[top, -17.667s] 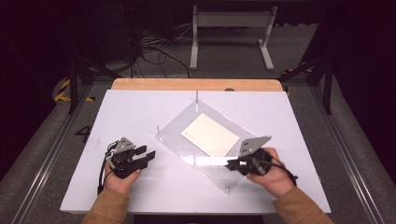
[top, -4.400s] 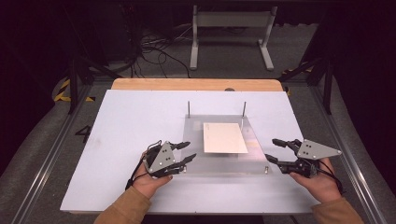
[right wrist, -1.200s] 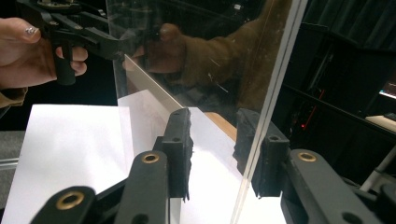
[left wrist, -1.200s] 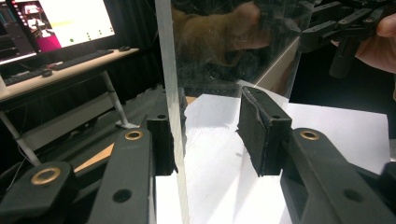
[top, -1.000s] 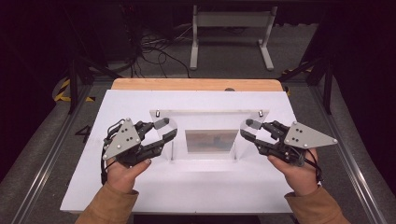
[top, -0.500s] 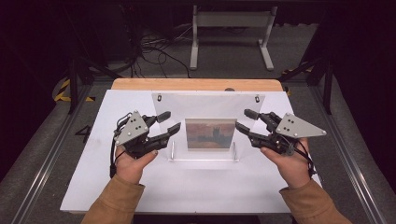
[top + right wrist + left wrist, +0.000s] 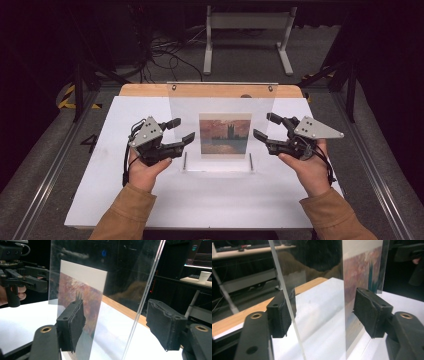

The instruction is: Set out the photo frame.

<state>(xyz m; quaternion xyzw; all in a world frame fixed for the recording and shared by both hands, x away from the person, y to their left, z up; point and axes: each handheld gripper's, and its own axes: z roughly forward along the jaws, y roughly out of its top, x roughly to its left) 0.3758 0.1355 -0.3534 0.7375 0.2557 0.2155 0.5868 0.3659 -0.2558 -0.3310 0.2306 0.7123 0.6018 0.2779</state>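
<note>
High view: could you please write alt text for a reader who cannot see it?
A clear acrylic frame holding a painting print stands upright on a white table. The left gripper and right gripper, both open, flank its side edges.

Dark room, grey floor (image 7: pixel 45 165), white-topped table (image 7: pixel 125 200), metal stand (image 7: pixel 247 30) behind.

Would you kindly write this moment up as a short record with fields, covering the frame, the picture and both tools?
Frame: clear acrylic frame, standing upright on the white table
Picture: painting print held inside the frame, facing the person
Left tool: at the frame's left edge, jaws just been opening, panel edge between the pads but not pressed
Right tool: at the frame's right edge, jaws just been opening, pads clear of the panel
Support: frame stands on its own
</note>
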